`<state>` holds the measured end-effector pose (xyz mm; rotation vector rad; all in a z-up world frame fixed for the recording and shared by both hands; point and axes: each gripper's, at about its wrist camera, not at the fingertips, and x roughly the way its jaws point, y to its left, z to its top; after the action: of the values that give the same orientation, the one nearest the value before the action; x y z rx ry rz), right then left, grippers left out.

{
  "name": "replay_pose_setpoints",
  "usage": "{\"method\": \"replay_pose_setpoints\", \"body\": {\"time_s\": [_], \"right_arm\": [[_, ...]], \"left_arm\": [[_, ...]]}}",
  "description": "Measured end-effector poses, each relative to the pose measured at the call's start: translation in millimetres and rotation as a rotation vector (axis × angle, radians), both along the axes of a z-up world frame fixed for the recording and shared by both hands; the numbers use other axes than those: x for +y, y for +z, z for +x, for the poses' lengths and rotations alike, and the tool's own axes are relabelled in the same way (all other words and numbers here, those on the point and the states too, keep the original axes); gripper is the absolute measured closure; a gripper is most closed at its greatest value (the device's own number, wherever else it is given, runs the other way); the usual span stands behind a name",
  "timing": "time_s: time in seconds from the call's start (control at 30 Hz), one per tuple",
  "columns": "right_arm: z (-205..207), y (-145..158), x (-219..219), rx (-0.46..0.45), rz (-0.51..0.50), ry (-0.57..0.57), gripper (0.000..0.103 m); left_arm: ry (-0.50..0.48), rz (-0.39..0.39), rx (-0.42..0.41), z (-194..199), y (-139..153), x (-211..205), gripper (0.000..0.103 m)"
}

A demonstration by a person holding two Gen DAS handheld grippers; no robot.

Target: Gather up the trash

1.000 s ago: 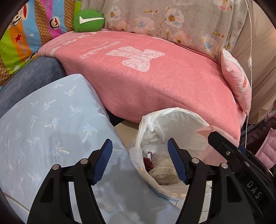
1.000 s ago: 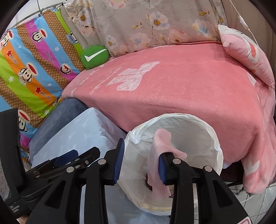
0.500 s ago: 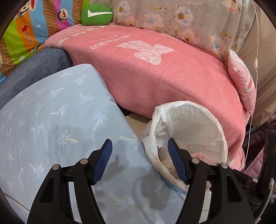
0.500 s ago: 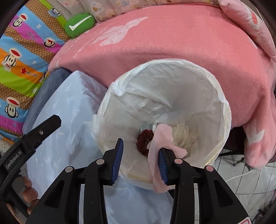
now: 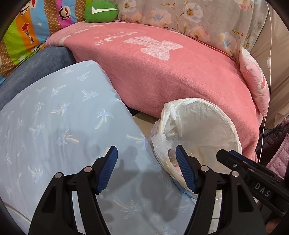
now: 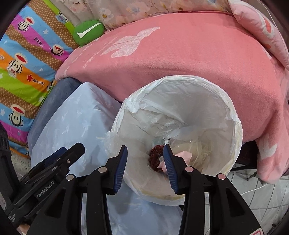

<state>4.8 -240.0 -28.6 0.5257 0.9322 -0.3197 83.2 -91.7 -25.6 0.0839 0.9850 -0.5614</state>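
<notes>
A pink blanket [image 5: 162, 76] is showing a pale white bow print. A light blue pillow [image 5: 63, 130] is carrying small palm trees. A green cushion [image 6: 88, 32] is bearing a white tick. A striped sheet [image 6: 23, 59] is running in orange, blue, magenta, green and brown with cartoon monkeys. A grey floral fabric [image 5: 189, 16] is showing white blossoms. A white bin liner [image 6: 182, 101] is holding a pink scrap [image 6: 184, 155] beside something dark red [image 6: 156, 157].
</notes>
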Motion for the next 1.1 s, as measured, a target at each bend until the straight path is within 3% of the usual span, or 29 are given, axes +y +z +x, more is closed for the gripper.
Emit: {"method": "replay_pose_setpoints", "body": {"time_s": [0.2, 0.4, 0.53, 0.77, 1.1], "right_arm": [[-10, 17, 12, -0.013, -0.133, 0.017, 0.062], [-27, 27, 18, -0.017, -0.212, 0.019, 0.055], [-38, 31, 22, -0.018, -0.254, 0.017, 0.053], [-51, 33, 27, -0.012, -0.302, 0.013, 0.05], [-60, 28, 24, 0.002, -0.314, -0.011, 0.046]], "left_arm": [[-0.001, 0.035, -0.047, -10, 4, -2, 0.039], [0.009, 0.08, -0.099, -21, 8, -3, 0.032], [0.027, 0.107, -0.119, -28, 10, -5, 0.023], [0.032, 0.123, -0.142, -39, 15, -11, 0.016], [0.028, 0.152, -0.156, -49, 14, -18, 0.015]]}}
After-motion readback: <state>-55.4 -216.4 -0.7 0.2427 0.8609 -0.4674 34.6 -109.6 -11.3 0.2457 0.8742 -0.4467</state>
